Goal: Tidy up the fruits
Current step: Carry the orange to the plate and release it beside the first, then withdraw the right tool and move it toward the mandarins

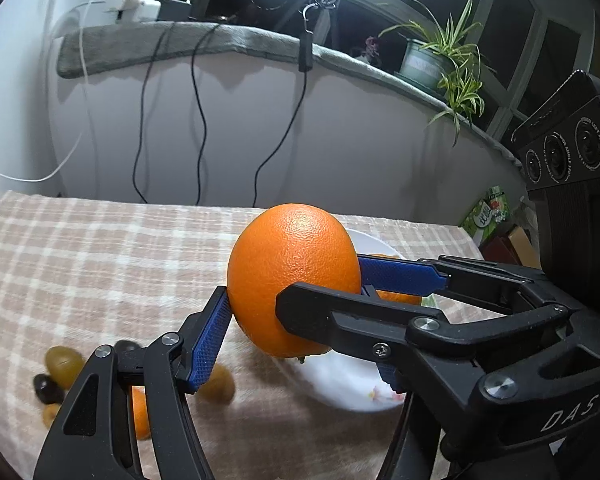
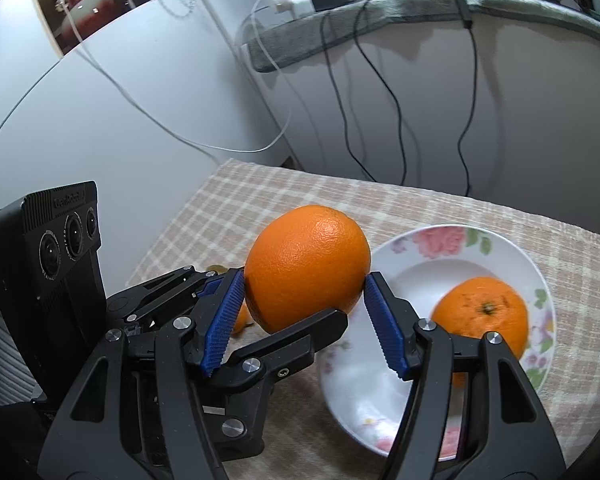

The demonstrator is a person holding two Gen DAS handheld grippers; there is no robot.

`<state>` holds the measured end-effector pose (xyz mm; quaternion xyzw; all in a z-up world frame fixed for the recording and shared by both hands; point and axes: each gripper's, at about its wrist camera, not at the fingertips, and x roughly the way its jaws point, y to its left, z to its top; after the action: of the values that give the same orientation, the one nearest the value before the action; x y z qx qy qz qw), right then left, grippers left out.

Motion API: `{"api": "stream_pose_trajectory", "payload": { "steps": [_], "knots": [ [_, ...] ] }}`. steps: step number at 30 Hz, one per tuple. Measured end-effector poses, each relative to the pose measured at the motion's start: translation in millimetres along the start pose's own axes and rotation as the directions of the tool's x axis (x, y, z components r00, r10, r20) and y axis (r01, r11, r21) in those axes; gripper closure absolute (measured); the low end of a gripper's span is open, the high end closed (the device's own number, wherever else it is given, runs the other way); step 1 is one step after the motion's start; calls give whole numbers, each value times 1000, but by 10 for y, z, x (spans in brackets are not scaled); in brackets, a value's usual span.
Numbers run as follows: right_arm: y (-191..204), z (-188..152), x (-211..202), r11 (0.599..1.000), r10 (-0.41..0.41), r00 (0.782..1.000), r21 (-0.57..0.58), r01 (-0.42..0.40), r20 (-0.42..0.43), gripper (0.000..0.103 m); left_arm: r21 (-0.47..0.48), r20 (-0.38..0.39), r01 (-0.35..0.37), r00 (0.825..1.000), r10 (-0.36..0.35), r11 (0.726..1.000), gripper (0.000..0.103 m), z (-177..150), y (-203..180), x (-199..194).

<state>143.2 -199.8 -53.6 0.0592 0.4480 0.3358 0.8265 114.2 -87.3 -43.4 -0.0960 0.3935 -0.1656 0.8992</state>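
A large orange [image 1: 294,276] [image 2: 307,266] hangs in the air above the checked tablecloth, gripped from two sides at once. My left gripper [image 1: 296,304] has its blue pads on it, and so has my right gripper [image 2: 304,292], whose fingers cross the left one's. A white flowered plate [image 2: 440,248] [image 1: 340,384] lies just right of and below the orange and holds a second orange [image 2: 482,312]. A small orange [image 1: 140,412] and several grapes [image 1: 62,364] lie on the cloth at lower left.
The table [image 1: 80,264] is covered with a beige checked cloth. Cables [image 1: 198,120] hang down the wall behind. A potted plant [image 1: 436,60] stands on the grey sill at the back right.
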Motion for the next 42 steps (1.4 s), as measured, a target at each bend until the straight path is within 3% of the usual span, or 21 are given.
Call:
{"api": "stream_pose_trajectory", "payload": {
  "steps": [14,20,25,30,42],
  "knots": [
    [-243,95,58,997,-80,997,-3,80,-21,37,2,-32,23,999,-23,1000,39,85,-75,306],
    [-242,104,67,992,-122,992,-26,122,-10,37,4,-84,3,996,-2,1000,39,50,-68,414],
    [-257,108,32,991,-133,991,-17,133,-2,36,38,-32,-6,999,7,999,37,69,-126,273],
    [-285,97,-70,991,-133,991,9,133,26,29,26,-23,-1,1000,2,1000,36,78,-67,183],
    [-196,5,-302,991,-131,988,27,130,80,28,42,38,-20,999,18,999,36,-51,24,-182]
  ]
}}
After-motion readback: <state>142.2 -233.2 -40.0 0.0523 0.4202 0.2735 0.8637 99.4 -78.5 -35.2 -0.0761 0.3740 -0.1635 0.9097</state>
